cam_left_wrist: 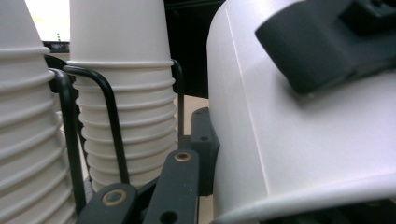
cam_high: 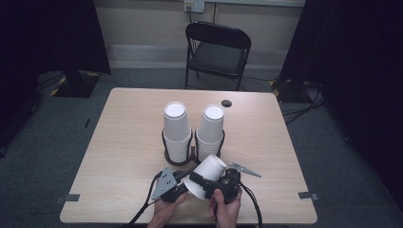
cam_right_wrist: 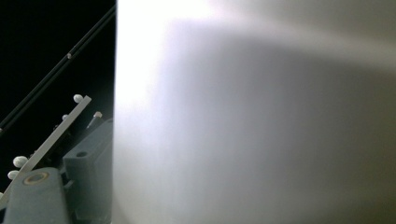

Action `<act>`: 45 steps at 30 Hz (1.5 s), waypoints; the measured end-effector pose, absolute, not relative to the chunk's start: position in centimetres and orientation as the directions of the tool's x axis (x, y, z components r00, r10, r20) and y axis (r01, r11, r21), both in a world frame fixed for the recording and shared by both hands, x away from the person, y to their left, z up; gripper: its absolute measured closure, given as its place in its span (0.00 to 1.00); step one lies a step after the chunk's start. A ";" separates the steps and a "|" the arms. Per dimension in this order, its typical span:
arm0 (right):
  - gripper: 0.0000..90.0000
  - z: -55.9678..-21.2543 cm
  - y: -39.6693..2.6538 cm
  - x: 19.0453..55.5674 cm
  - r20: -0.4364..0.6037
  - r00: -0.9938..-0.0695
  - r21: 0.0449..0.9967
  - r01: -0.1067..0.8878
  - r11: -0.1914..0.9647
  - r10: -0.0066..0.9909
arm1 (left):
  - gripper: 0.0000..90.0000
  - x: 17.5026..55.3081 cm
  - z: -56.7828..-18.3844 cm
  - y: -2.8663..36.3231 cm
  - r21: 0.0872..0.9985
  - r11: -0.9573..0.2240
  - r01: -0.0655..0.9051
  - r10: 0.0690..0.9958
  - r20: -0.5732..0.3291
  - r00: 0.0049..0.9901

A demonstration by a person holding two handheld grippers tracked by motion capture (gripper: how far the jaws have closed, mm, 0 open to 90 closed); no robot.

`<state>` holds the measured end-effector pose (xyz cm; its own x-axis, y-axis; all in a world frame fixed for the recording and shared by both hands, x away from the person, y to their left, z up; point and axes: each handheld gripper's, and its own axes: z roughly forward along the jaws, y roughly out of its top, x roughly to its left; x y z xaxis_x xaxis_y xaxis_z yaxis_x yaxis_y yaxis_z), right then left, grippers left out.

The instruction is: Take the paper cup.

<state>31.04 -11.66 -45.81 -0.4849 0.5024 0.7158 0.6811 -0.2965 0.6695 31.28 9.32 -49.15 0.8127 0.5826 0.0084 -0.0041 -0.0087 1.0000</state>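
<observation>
We see a white paper cup [cam_high: 207,175] held tilted above the near edge of the table [cam_high: 123,142], its closed bottom pointing up and far, its open mouth toward the person. The right gripper [cam_high: 209,183] is clamped on the cup: one black jaw lies across the cup wall in the left gripper view, and in the right gripper view the cup [cam_right_wrist: 252,116] stands very close before the camera. The left gripper [cam_high: 183,183] is at the left side of the cup, near its rim, and its jaws are closed; we cannot tell if they pinch the rim or only touch it. Just beyond the cup, two stacks of cups [cam_high: 177,130] stand upside down in a black wire holder [cam_high: 166,147]. A folding chair [cam_high: 216,52] stands beyond the table.
</observation>
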 end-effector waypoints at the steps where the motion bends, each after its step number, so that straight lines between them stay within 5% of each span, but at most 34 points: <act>1: 0.13 -45.8 -11.7 31.1 0.714 -0.486 0.672 0.677 -0.299 0.505 | 0.92 31.3 -49.1 9.3 1.000 -0.013 -0.002 0.581 0.009 0.814; 45: 0.14 -44.8 -16.1 30.9 0.485 -0.593 0.870 0.405 -0.283 0.642 | 0.96 31.9 -48.4 11.3 0.962 -0.206 0.182 0.484 -0.062 0.873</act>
<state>30.88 -16.11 -44.77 -0.5933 0.6424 0.4852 0.4047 -0.2830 0.8696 31.86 11.31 -48.38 0.8730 0.4838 -0.0617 0.1820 -0.2057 0.9615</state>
